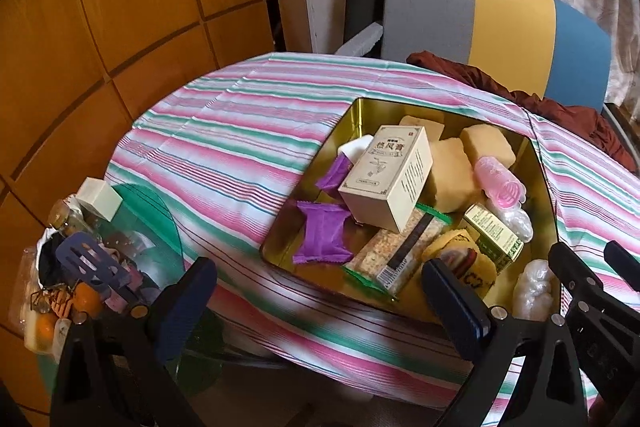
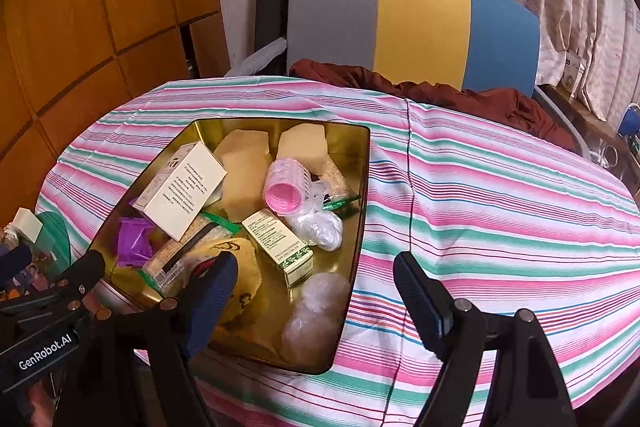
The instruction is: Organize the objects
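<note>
Here, both pairs of fingers spread wide apart and empty: left gripper [image 1: 316, 291] low over the bench's near edge, right gripper [image 2: 316, 291] just beside it. Ahead of both, touching neither, the gold tin [image 2: 362, 163], open on the striped tablecloth [image 2: 500, 195] and crowded with loose items. Nearest the left fingers, a yellow sponge with dark markings [image 1: 460, 259]; just past the right gripper's left finger, a green-and-white carton [image 2: 280, 247], long axis running away and left. Further in: a cream box [image 1: 386, 177] with printed Chinese characters, tilted on a snack bar [image 1: 400, 251]; purple wrappers [image 1: 322, 237]; a pink hair roller [image 2: 286, 193]. Left gripper probably nearer the cream box. Readable on the left gripper's body: "GenRobot.AI".
</note>
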Available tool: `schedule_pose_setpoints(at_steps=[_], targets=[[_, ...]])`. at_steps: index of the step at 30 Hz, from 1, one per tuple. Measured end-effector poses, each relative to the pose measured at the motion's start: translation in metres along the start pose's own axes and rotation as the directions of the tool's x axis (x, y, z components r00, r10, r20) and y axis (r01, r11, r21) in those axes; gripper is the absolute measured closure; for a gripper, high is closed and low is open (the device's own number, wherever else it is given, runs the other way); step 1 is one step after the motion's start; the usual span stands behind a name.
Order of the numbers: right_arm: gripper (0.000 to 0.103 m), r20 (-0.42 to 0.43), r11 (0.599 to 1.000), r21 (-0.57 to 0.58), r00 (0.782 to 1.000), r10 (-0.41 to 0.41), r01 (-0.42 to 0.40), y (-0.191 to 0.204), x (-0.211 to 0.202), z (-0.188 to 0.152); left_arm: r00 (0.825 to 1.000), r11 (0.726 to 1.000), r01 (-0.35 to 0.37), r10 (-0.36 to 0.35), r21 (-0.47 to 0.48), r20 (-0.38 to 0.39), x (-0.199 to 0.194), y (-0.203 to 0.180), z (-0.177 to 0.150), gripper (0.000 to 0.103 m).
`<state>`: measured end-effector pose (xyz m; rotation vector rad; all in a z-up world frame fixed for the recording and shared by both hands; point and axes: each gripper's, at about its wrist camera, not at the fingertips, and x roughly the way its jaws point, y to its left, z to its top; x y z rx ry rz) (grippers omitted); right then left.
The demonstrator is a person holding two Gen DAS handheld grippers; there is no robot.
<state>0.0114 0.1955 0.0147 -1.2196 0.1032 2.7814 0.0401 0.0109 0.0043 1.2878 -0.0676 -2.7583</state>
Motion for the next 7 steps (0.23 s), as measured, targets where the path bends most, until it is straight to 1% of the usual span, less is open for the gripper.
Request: schedule_pose_setpoints(at_steps=[5, 7], targets=[[0.021, 0.0, 1.0, 0.008, 1.0, 0.001, -0.001, -0.0017, -0.0002, 0.0002, 1.0, 1.0, 0.006, -0.006, -0.016, -0.003, 0.0, 0.0005, -0.0015, 0.0], [0.021, -0.003, 1.0, 0.01, 1.0, 0.005, -0.005, -0.0021, 0.0002, 0.0001, 1.0, 1.0, 0.021, -0.021, -0.016, -0.005, -0.0001, 0.0005, -0.0003, 0.0]])
